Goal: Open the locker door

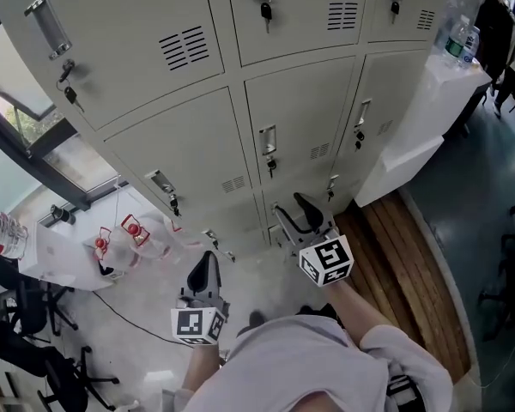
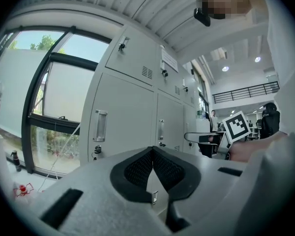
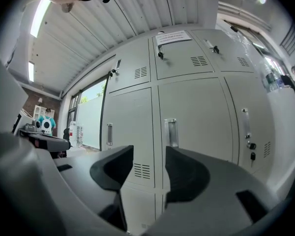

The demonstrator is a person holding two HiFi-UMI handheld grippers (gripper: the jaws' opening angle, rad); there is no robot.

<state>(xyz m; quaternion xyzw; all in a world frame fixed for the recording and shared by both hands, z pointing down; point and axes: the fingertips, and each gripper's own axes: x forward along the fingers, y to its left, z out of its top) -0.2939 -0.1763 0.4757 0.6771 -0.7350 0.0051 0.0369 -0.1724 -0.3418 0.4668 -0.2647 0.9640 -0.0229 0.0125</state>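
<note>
Approach step: the locker door (image 3: 196, 112) sits closed at frame centre in the right gripper view. Its recessed handle (image 3: 170, 132) shows just above the gap of the right gripper (image 3: 150, 167), whose jaws are spread, empty and not touching it. The left gripper (image 2: 152, 173) is clenched on nothing; next, probably push right forward, catch the handle, clamp, pull.

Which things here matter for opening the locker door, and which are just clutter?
Job: right gripper, fingers apart; the locker door it faces; that door's handle; left gripper, fingers together.
Lying about: water bottles on the white counter; red-capped containers near the window; office chairs.
</note>
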